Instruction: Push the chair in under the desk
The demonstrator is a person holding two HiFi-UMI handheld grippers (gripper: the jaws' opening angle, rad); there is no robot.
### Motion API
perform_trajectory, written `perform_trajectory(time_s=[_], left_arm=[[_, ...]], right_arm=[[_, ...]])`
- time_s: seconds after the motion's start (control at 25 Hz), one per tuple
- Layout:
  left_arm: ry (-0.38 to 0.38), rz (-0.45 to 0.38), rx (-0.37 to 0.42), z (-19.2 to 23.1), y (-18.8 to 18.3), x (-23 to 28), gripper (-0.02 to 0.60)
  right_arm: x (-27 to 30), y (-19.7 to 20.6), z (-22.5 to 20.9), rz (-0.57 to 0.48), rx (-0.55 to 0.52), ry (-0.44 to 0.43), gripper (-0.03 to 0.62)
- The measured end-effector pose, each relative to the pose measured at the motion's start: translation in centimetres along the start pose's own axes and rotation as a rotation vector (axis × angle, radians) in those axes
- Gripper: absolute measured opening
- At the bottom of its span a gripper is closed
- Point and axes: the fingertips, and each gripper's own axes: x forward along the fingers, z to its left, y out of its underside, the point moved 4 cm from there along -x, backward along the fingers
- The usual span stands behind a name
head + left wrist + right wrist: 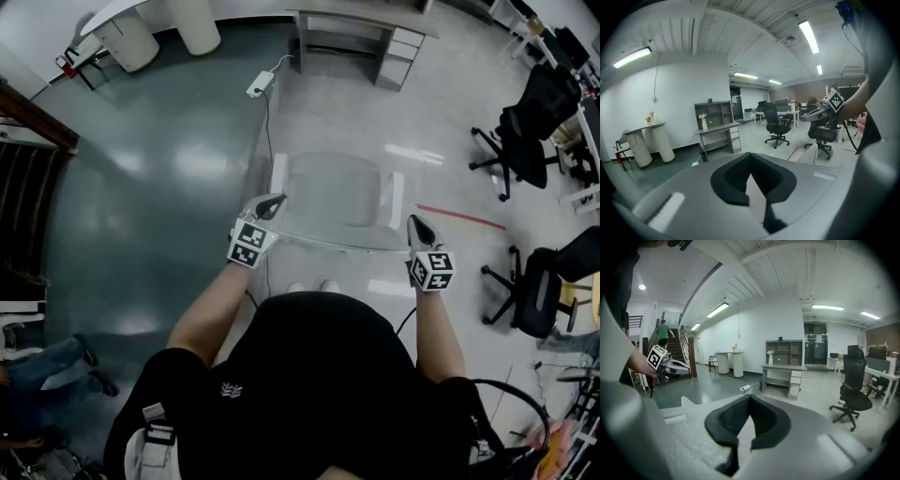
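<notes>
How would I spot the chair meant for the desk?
Find the grey desk with drawers; the chair stands on open floor before it, just ahead of the person. Unlike the black office chairs at right, it is pale, translucent, with white armrests.

**Clearance: chair to desk**

The floor (328, 117) between chair (337, 199) and desk (358, 22) is open. A power strip (260, 85) lies at the left edge of this lane; its cable (267, 131) runs back along the chair's left side. Two office chairs (525, 131) stand well to the right.
</notes>
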Motion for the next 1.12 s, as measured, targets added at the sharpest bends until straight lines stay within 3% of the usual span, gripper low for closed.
perform_trajectory(time_s=[0.36, 0.52, 0.72, 0.84, 0.92, 1.04, 1.12], left_arm=[[-0.006, 0.030, -0.016, -0.2, 2.5, -0.2, 0.008], [-0.015, 0.030, -0.007, -0.5, 1.6, 0.1, 0.008], [0.029, 0.050, 0.018, -2.3, 2.0, 0.6, 0.008], [0.132, 0.128, 0.090, -4.2, 3.7, 1.2, 0.012], [0.203, 0.197, 0.171, -5.7, 5.3, 1.6, 0.065], [0.287, 0.315, 0.295, -8.2, 7.7, 2.6, 0.185], [0.304, 0.417, 0.396, -9.2, 9.4, 3.5, 0.196]], right_arm=[[0.7, 1.2, 0.7, 0.032, 0.004, -0.047, 0.002], [0.6, 1.4, 0.2, 0.037, -0.010, -0.051, 0.002], [0.3, 2.9, 0.0, 0.064, -0.034, -0.069, 0.002], [0.3, 4.3, 1.5, 0.121, -0.112, -0.170, 0.002], [0.5, 5.8, 3.1, 0.189, -0.203, -0.273, 0.014], [0.7, 8.5, 4.6, 0.276, -0.316, -0.390, 0.152], [1.0, 10.5, 5.2, 0.354, -0.394, -0.447, 0.201]])
